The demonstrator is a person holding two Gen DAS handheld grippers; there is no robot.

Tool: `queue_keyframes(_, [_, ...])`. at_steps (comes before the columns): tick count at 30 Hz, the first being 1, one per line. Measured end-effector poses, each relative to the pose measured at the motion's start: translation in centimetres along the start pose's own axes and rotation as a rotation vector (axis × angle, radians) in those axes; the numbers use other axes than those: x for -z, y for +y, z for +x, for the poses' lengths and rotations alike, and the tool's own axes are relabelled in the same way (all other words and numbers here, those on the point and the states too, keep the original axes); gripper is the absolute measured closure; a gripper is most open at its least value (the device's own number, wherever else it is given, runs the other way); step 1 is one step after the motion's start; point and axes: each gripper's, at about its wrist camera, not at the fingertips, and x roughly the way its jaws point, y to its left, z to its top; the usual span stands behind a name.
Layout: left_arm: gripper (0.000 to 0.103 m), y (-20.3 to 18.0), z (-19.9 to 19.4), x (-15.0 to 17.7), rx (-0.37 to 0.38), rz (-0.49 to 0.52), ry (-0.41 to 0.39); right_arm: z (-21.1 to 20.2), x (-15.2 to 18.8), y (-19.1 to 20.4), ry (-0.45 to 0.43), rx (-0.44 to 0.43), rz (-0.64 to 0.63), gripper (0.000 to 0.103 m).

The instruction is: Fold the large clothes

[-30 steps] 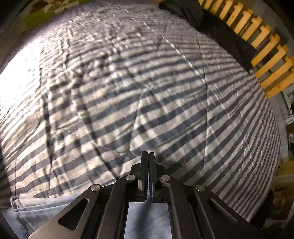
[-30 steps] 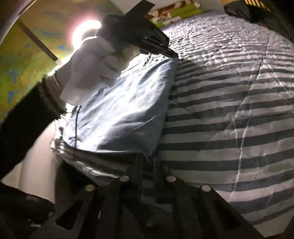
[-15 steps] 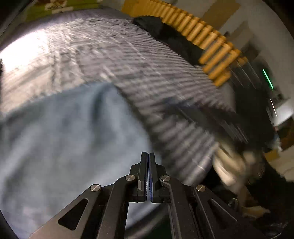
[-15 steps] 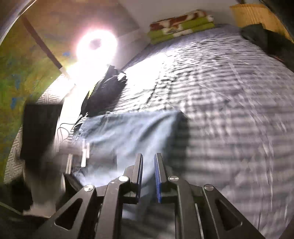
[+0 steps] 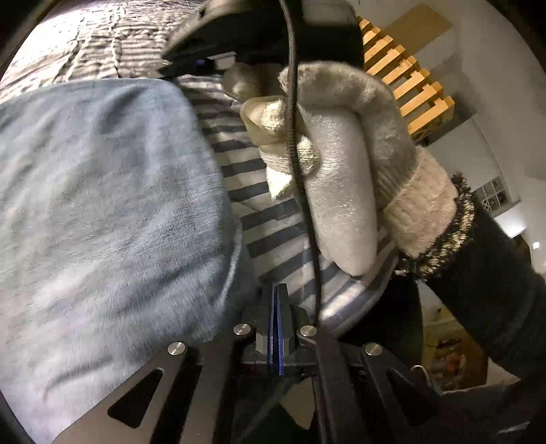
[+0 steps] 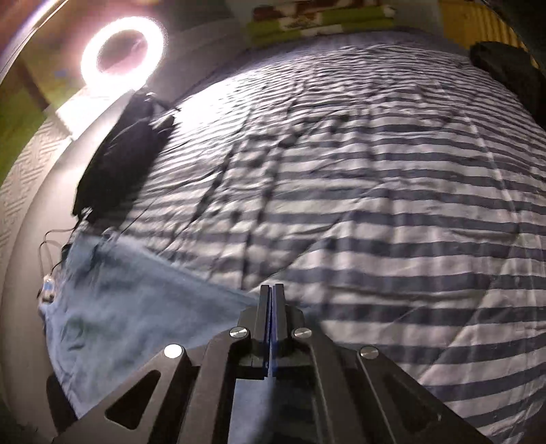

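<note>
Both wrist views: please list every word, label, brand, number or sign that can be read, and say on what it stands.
None: no readable text in either view.
The folded blankets at the far end of the bed carry a blurred pattern, not letters.
The blue garment, white glove and ring light show no print.

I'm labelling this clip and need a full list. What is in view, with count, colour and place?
blue garment: one, light blue, flat at the bed's near edge
striped quilt: one, blue and white, covering the bed
black garment: one, black, far left edge
ring light: one, glowing white, beyond the bed
slatted rail: one, yellow wood, behind the bed
left gripper: one, black, shut
right gripper: one, black, shut
gloved hand: one, white, holding the right gripper
</note>
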Motion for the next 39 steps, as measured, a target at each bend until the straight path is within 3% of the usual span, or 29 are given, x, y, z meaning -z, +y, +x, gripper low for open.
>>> queue_keyframes(2, [0.103,-0.4,-2.5,0.5,-0.009,0.001,-0.039,-0.9,0.0,-0.3,-0.014,0.018,-0.005,0.095])
queue_keyframes(6, [0.102,0.8,-11.0,2.6,-0.198,0.007,-0.202,-5.6,2.0,0.0,-0.061,-0.054,0.001,0.088])
queue_keyframes(9, [0.100,6.5,-18.7,4.8,-0.406,-0.153,-0.368,-8.9,5.0,0.8,-0.076,-0.094,-0.001,0.088])
queue_keyframes(11, [0.097,11.2,-21.8,5.7,-0.483,-0.317,-0.433,-9.9,7.1,1.8,-0.077,-0.112,-0.002,0.088])
queue_keyframes(14, [0.097,17.0,-24.8,7.6,-0.574,-0.490,-0.471,-10.4,9.9,3.6,-0.058,-0.144,-0.008,0.088])
queue_keyframes(17, [0.097,20.1,-26.3,9.4,-0.749,-0.585,-0.443,-9.1,12.4,6.7,-0.015,-0.095,-0.104,0.088])
queue_keyframes(19, [0.097,22.8,-27.5,12.6,-0.733,-0.698,-0.436,-7.7,13.9,7.9,0.035,-0.023,-0.153,0.088])
queue_keyframes(21, [0.094,24.0,-27.7,14.9,-0.738,-0.743,-0.423,-7.0,15.0,8.0,0.057,0.022,-0.160,0.088])
queue_keyframes(23, [0.083,23.8,-28.4,16.4,-0.761,-0.723,-0.413,-7.3,15.3,7.7,0.052,0.022,-0.148,0.088])
queue_keyframes(26, [0.085,21.8,-29.9,16.1,-0.750,-0.696,-0.444,-8.9,14.7,6.3,0.043,-0.020,-0.051,0.086])
queue_keyframes(29, [0.085,19.0,-30.1,13.8,-0.712,-0.607,-0.461,-11.1,14.6,4.7,0.009,-0.029,0.033,0.072])
queue_keyframes(34, [0.085,12.4,-26.4,8.9,-0.600,-0.390,-0.415,-12.5,15.2,2.5,0.013,-0.088,0.127,0.067])
queue_keyframes(39, [0.062,2.5,-18.0,3.9,-0.438,-0.103,-0.292,-11.3,14.6,0.9,0.038,-0.115,0.194,0.067])
